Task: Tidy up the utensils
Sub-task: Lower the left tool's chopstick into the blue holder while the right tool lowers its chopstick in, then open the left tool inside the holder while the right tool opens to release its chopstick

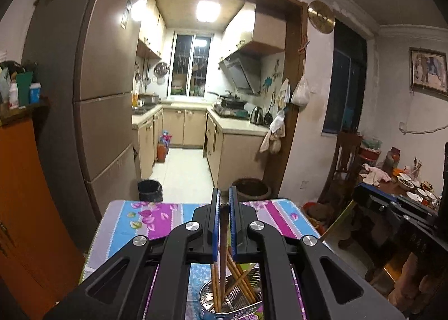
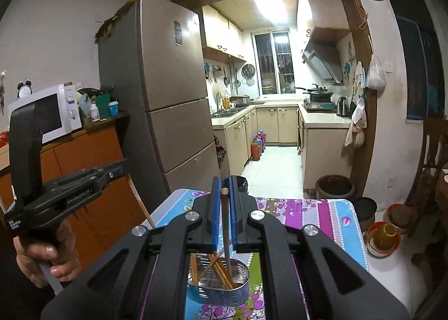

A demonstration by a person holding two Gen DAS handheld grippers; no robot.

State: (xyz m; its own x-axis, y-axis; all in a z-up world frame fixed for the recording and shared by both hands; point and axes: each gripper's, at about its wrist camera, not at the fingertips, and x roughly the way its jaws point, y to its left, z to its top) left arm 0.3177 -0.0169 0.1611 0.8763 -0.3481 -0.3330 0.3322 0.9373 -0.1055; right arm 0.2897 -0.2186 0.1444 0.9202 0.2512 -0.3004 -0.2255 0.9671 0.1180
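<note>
My left gripper (image 1: 224, 194) is shut on one brown chopstick (image 1: 223, 236) that stands upright between the blue pads. Its lower end reaches down to the metal utensil holder (image 1: 207, 299), where several more chopsticks lean. My right gripper (image 2: 224, 182) is shut on another brown chopstick (image 2: 226, 224), whose tip hangs in the mouth of the same holder (image 2: 196, 293). In the right wrist view the left gripper (image 2: 117, 170) shows at the left, held by a hand (image 2: 42, 258). The holder stands on a table with a floral cloth (image 2: 322, 216).
Past the table's far edge stand a black bin (image 1: 150, 189) and a brown clay pot (image 1: 252, 188) at the kitchen doorway. A fridge (image 2: 173, 90) and an orange cabinet with a microwave (image 2: 53, 112) are at the left. A dining table with bowls (image 1: 406, 182) is at the right.
</note>
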